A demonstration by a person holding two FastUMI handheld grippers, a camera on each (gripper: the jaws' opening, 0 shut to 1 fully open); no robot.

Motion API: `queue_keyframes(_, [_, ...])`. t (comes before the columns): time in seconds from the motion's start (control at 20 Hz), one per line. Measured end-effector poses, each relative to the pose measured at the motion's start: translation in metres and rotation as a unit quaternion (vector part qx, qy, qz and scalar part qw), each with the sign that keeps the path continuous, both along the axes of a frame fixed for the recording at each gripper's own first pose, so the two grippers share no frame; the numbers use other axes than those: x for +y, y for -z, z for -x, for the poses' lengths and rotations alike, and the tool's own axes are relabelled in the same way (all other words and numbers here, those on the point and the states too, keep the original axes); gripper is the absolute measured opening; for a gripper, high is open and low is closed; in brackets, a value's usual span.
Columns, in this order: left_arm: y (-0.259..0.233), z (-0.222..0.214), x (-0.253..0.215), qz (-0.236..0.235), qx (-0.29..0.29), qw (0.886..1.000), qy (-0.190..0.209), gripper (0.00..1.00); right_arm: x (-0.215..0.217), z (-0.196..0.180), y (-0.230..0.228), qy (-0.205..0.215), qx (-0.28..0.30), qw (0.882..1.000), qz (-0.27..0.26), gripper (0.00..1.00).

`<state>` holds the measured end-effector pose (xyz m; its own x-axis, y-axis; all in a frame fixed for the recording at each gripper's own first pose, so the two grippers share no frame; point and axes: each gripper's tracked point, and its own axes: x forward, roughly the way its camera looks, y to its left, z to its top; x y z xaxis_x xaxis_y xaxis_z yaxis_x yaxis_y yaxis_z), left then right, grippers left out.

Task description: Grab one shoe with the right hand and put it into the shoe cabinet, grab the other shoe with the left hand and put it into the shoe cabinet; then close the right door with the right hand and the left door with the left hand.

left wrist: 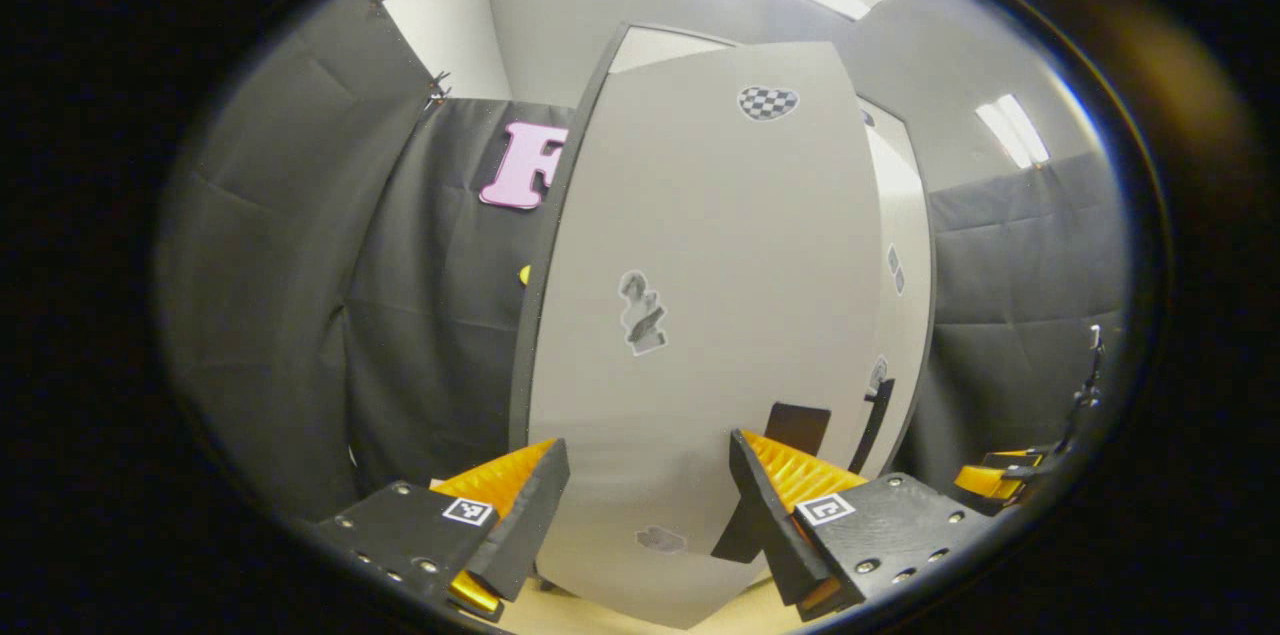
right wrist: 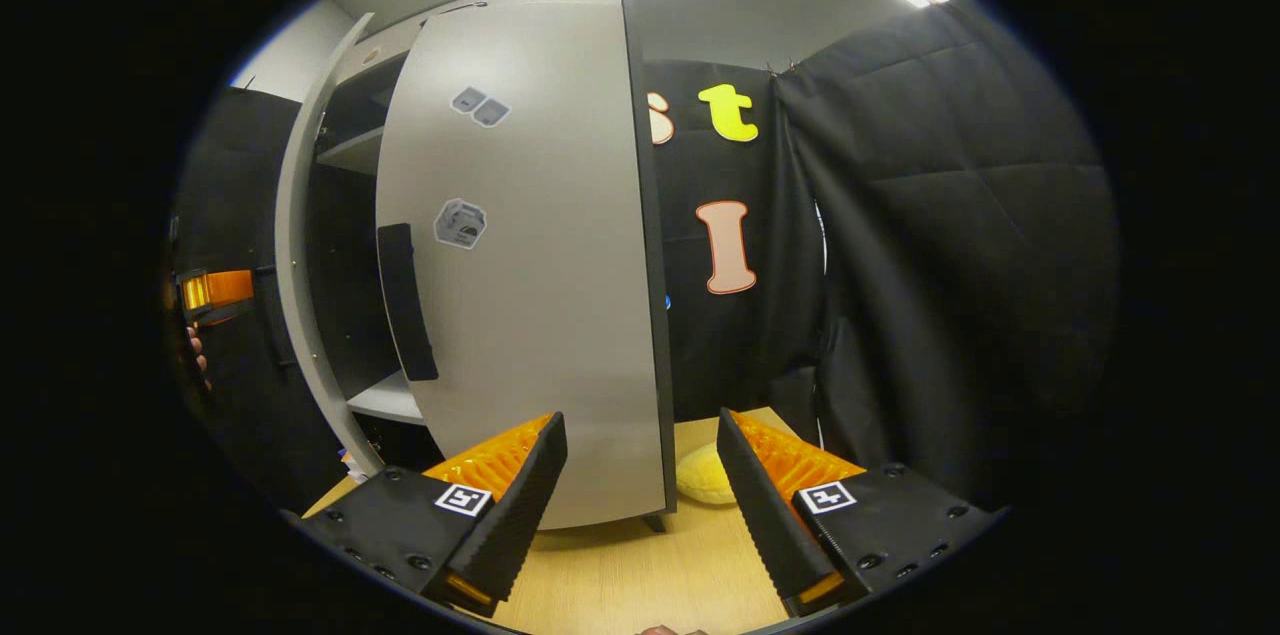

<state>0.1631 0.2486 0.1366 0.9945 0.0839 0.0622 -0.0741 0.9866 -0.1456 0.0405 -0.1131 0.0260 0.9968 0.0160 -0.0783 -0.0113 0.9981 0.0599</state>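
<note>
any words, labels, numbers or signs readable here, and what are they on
None can be read.
Stickers on the left door: checkered heart and grey pictures, no text legible.
Stickers on the right door: small grey pictures, too blurred to read.
Square coded markers on the left gripper and right gripper: patterns, not words.
</note>
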Motion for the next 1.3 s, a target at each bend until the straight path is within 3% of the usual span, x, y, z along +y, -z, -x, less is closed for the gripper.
queue_keyframes(0.05, [-0.002, 0.001, -0.007, -0.004, 0.005, 1.000, -0.008, 0.97, -0.006, -0.002, -0.005, -0.001, 0.000, 1.000, -0.001, 0.96])
queue_keyframes(0.2, [-0.011, 0.015, -0.022, -0.011, 0.004, 0.999, -0.035, 0.97, -0.024, -0.009, -0.018, -0.008, -0.006, 1.000, 0.001, 0.92])
queue_keyframes(0.25, [-0.012, 0.027, -0.026, -0.017, 0.005, 0.999, -0.047, 0.89, -0.029, -0.010, -0.020, -0.012, -0.008, 1.000, 0.001, 0.92])
queue_keyframes(0.3, [-0.014, 0.037, -0.031, -0.025, 0.005, 0.998, -0.058, 0.97, -0.033, -0.012, -0.022, -0.016, -0.009, 1.000, 0.001, 0.96])
queue_keyframes(0.5, [-0.021, 0.076, -0.052, -0.028, -0.023, 0.997, -0.071, 0.98, -0.043, -0.020, -0.031, -0.026, -0.028, 0.999, 0.007, 0.92])
queue_keyframes(0.55, [-0.022, 0.085, -0.054, -0.022, -0.033, 0.997, -0.071, 0.98, -0.042, -0.022, -0.031, -0.027, -0.034, 0.999, 0.008, 0.95])
queue_keyframes(0.85, [-0.025, 0.112, -0.056, -0.059, -0.039, 0.994, -0.082, 0.97, -0.012, -0.014, -0.045, -0.040, -0.059, 0.997, 0.001, 0.95])
queue_keyframes(1.0, [-0.013, 0.112, -0.055, -0.049, -0.037, 0.995, -0.075, 0.98, 0.006, -0.006, -0.043, -0.044, -0.061, 0.997, 0.009, 0.96])
queue_keyframes(1.05, [-0.009, 0.112, -0.054, -0.043, -0.039, 0.996, -0.072, 0.93, 0.010, -0.004, -0.044, -0.043, -0.065, 0.997, 0.014, 0.96])
queue_keyframes(1.1, [-0.007, 0.113, -0.052, -0.039, -0.042, 0.996, -0.070, 0.98, 0.013, -0.002, -0.044, -0.041, -0.068, 0.997, 0.019, 0.96])
queue_keyframes(1.25, [0.003, 0.118, -0.039, -0.043, -0.044, 0.995, -0.073, 0.98, 0.025, 0.005, -0.038, -0.039, -0.068, 0.997, 0.025, 0.96])
queue_keyframes(1.3, [0.006, 0.118, -0.033, -0.042, -0.043, 0.995, -0.077, 0.98, 0.027, 0.008, -0.036, -0.036, -0.068, 0.997, 0.025, 0.92])
